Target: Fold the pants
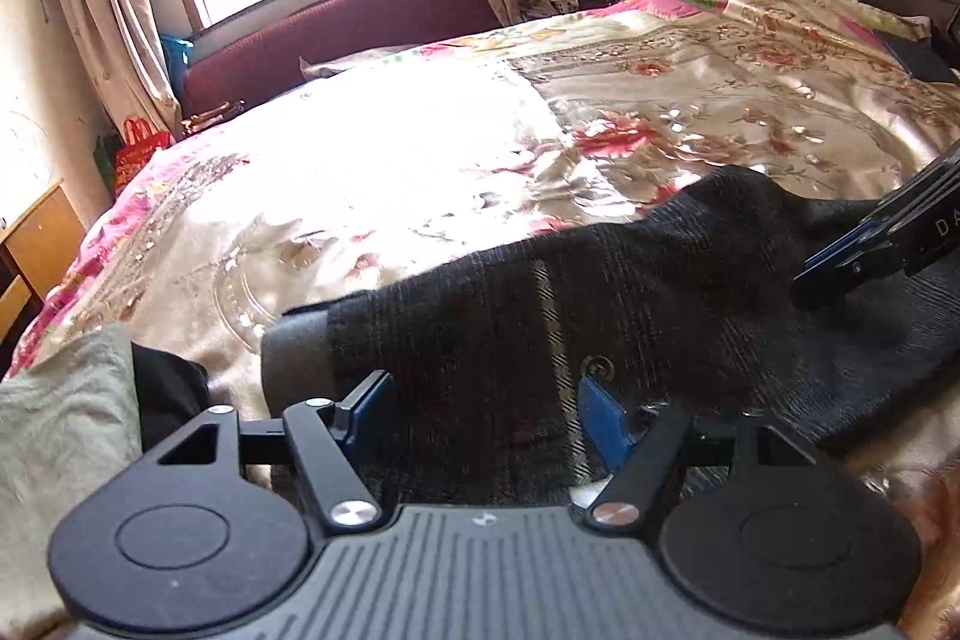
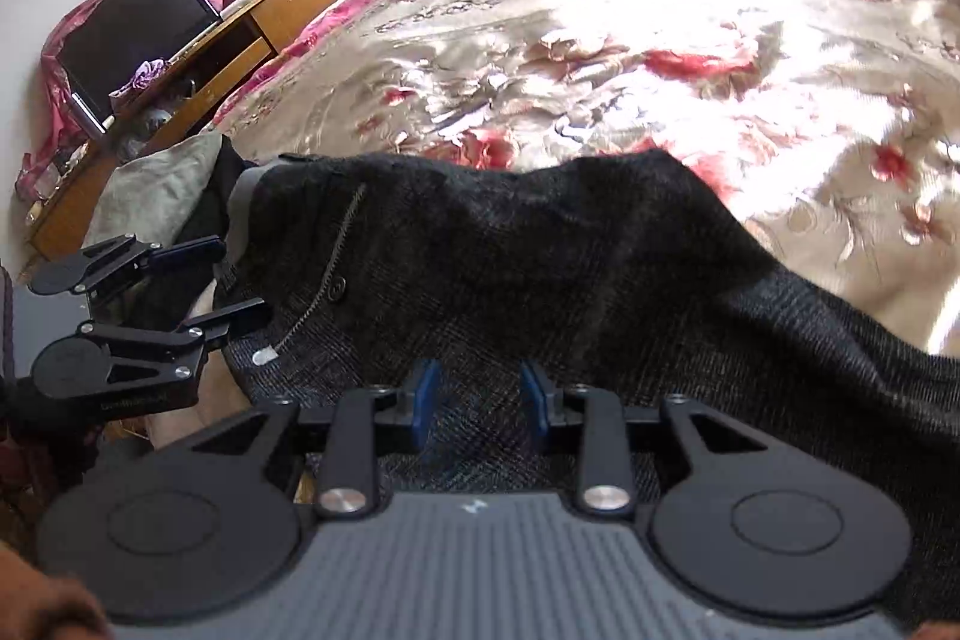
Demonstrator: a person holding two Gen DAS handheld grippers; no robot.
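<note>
Dark grey checked woven pants (image 1: 600, 292) lie right under both cameras, near the front edge of the bed. They rest in a soft heap on the shiny cream quilt with red flowers (image 1: 390, 172). The waist end, with its grey band, zip and button, points toward the left side of the bed. A leg runs off toward the right side.

I think the folding has only just begun, because the pants are still bunched up and not flat.

The left gripper (image 1: 486, 412) stands wide open. Its blue pads (image 1: 606, 418) sit on either side of the waist part, and the cloth lies between them. The pads do not squeeze it, so it holds nothing.

The right gripper (image 2: 480, 397) is partly open, over the middle of the pants. The cloth lies below its blue pads, and nothing is pinched there either.

Next, each gripper needs to close on a good bit of cloth, I think. Then the pants can be pulled straight and one half laid over the other. The quilt looks slippery, so the pants may slide when pulled.

A pale grey-green cloth (image 1: 66, 400) lies by the front left corner of the bed.
</note>
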